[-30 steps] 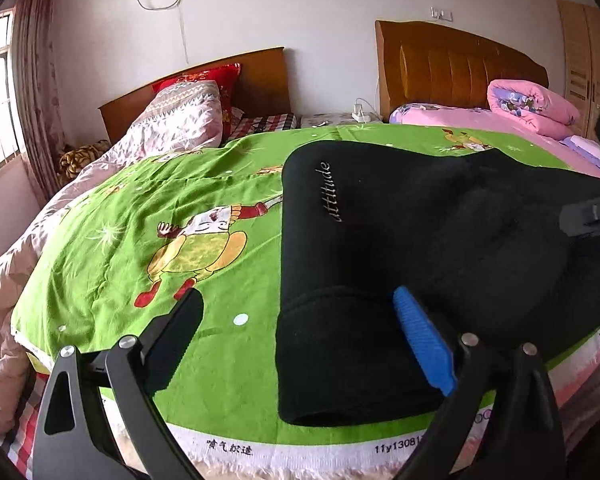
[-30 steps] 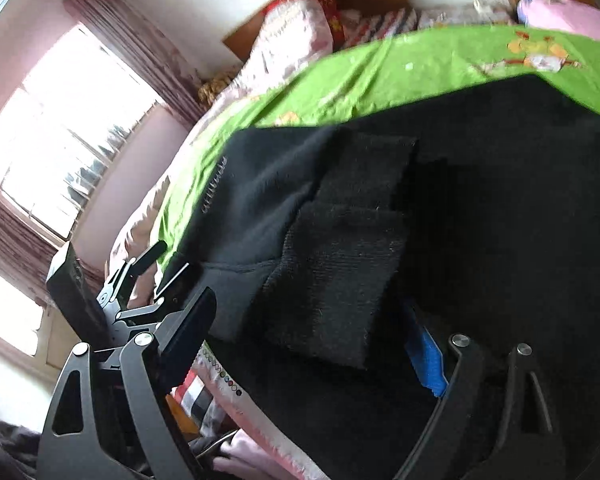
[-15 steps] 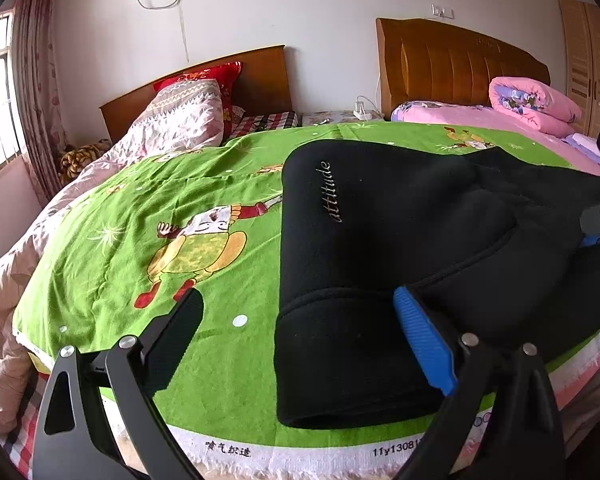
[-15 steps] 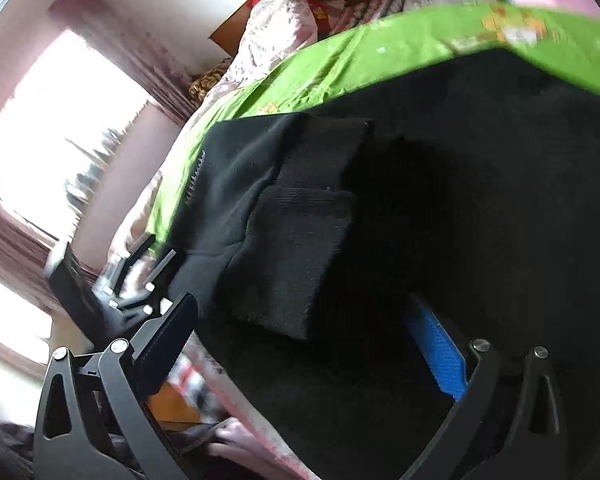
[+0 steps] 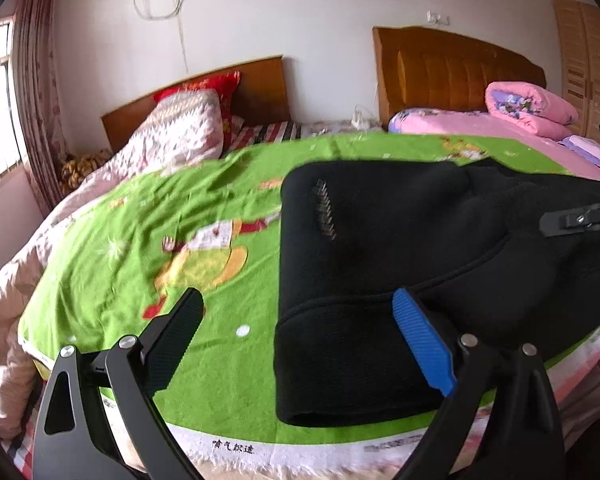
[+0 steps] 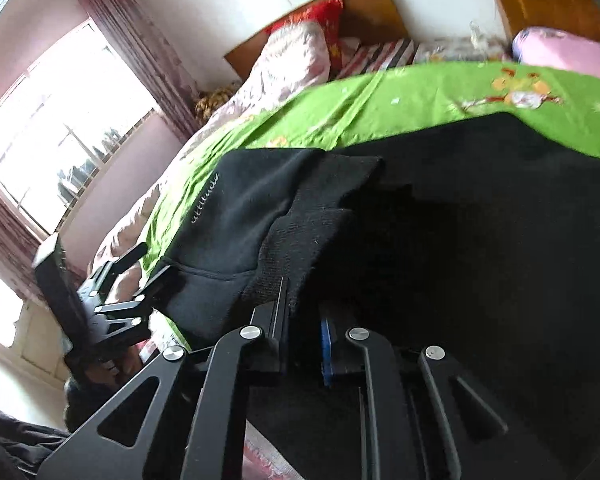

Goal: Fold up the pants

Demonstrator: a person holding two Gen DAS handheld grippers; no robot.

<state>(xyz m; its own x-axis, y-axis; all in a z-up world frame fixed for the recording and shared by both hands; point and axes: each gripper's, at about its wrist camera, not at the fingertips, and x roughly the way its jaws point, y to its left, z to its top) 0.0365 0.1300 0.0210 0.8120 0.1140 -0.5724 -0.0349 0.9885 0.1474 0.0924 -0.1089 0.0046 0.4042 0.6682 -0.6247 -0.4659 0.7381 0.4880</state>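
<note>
Black pants [image 5: 380, 248] lie partly folded on the green blanket [image 5: 140, 240], with grey lettering near the fold. My left gripper [image 5: 300, 332] is open at the bed's near edge; its blue finger rests against the pants' ribbed cuff. In the right wrist view the pants [image 6: 480, 240] fill the frame. My right gripper [image 6: 304, 312] is shut on a ribbed cuff [image 6: 300, 248] of the pants. The right gripper's fingers [image 5: 580, 218] show at the right edge of the left wrist view, and the left gripper [image 6: 140, 272] shows at the left of the right wrist view.
The green cartoon blanket covers a bed with a wooden headboard [image 5: 204, 88] and pillows [image 5: 180, 132]. A second bed with a pink quilt [image 5: 528, 108] stands at the right. A window with curtains [image 6: 60, 128] is on the left. The blanket's white fringe edge [image 5: 236, 448] is near me.
My right gripper has closed on the ribbed cuff of the pants; it was open a second ago. The left gripper has stayed open in about the same place.
</note>
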